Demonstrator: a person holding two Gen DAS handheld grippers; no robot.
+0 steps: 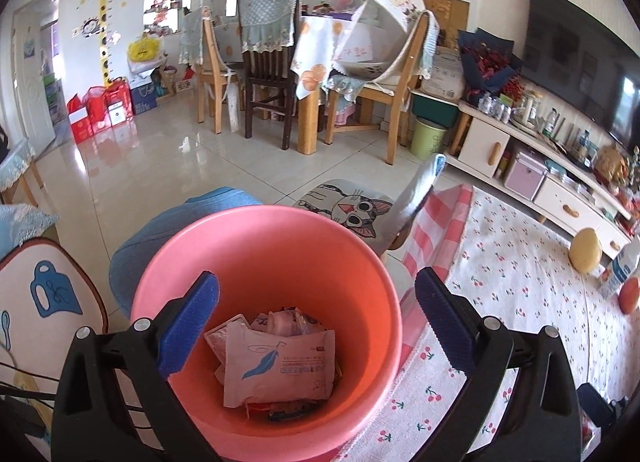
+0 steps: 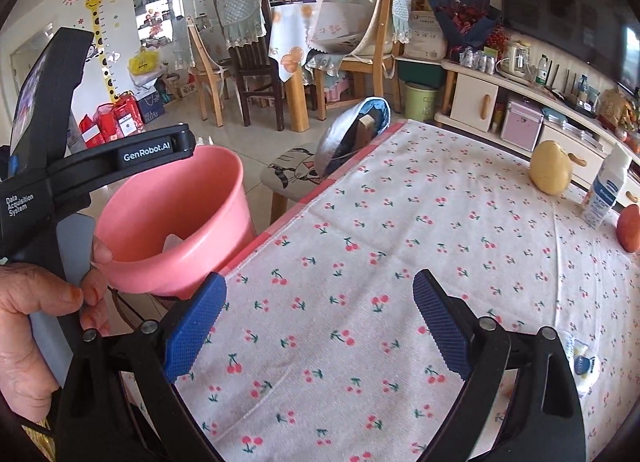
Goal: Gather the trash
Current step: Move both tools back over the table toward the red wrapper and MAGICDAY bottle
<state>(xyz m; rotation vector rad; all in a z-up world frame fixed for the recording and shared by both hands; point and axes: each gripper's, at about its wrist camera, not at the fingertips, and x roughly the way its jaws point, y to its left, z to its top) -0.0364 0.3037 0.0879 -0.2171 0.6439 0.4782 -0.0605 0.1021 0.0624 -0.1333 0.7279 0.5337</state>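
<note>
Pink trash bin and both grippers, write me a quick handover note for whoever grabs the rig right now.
Left gripper: open, empty, over the pink trash bin beside the table.
Right gripper: open, empty, above the cherry-print tablecloth.
Done: wrappers, including a feather-print packet, are in the bin.
On the table: yellow fruit, milk carton, orange fruit, probably not trash.
Left: a small white wrapper at the right gripper's edge; check it, then bin it.

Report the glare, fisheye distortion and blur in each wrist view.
Left wrist view: window glare streaks the tiled floor; the TV bows at the frame edge; the pink bin and left tongs are sharp. Right wrist view: the cherry tablecloth is evenly lit; the right tongs are sharp; black vignette fills the corners.
</note>
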